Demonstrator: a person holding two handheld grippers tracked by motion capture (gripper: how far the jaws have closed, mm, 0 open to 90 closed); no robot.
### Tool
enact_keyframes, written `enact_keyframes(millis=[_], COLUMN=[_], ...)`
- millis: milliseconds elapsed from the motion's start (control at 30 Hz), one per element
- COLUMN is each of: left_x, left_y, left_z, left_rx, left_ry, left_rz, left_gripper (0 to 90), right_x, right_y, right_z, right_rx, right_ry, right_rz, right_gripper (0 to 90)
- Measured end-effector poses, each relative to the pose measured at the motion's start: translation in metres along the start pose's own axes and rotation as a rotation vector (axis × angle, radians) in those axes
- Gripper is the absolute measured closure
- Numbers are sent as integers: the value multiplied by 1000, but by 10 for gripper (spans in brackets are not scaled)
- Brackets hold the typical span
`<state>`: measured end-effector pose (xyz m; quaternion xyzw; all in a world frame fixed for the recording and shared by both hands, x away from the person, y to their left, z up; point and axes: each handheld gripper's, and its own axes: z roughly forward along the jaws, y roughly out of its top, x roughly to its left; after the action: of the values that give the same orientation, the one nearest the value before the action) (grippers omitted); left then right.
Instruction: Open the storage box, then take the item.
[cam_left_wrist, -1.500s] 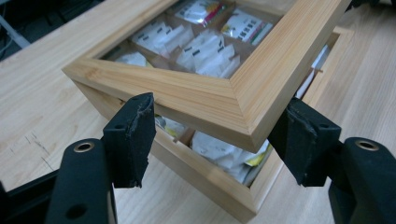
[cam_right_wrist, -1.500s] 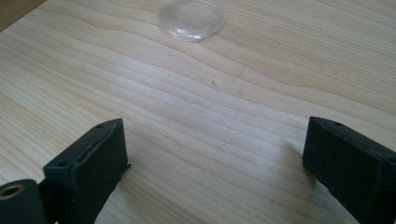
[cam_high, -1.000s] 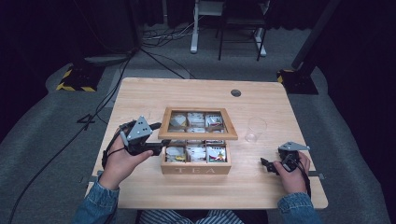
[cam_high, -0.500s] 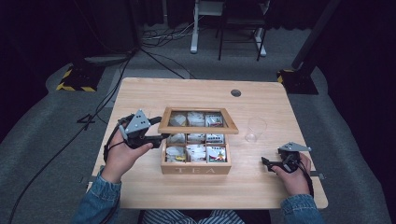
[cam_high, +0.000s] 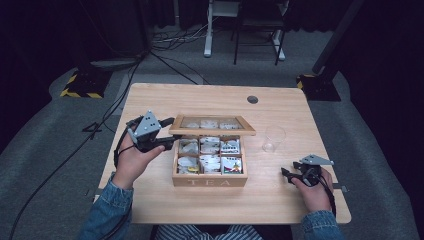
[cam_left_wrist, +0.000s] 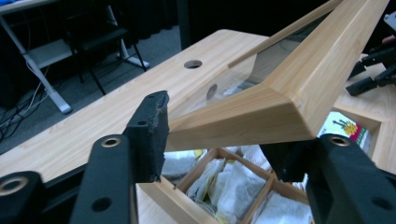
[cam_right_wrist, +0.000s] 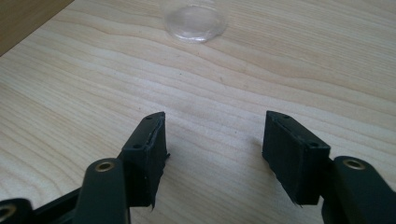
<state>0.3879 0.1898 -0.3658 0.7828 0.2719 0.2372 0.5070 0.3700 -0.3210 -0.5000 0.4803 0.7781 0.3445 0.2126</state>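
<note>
A wooden tea box (cam_high: 210, 179) sits at the middle of the table (cam_high: 280, 200), its compartments holding tea bags (cam_high: 210, 162). My left gripper (cam_high: 169, 141) is at the box's left side, its jaws spread around the corner of the glass-paned lid (cam_left_wrist: 289, 100), which is lifted and tilted. A clear glass cup (cam_high: 273, 138) stands just right of the box. My right gripper (cam_high: 288, 176) rests farther right, jaws spread and empty.
</note>
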Motion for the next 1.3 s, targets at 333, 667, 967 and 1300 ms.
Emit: enact_keyframes(millis=[333,667,967,1300], left_x=[3,2,0,3], left_y=[3,4,2,3], left_z=[3,5,8,11], left_rx=[-9,-4,-7,-18], left_ry=[-6,-7,-16,-26], left_rz=[-10,0,6,2], left_gripper=[479,475,465,464], right_x=[9,32,53,86], right_y=[5,25,46,75], right_z=[-12,-19,-22,-28], right_rx=[-48,-36,-26,-54], right_ry=[-49,29,69,103], right_rz=[57,9,-3,-63], right_gripper=[376,471,518,522])
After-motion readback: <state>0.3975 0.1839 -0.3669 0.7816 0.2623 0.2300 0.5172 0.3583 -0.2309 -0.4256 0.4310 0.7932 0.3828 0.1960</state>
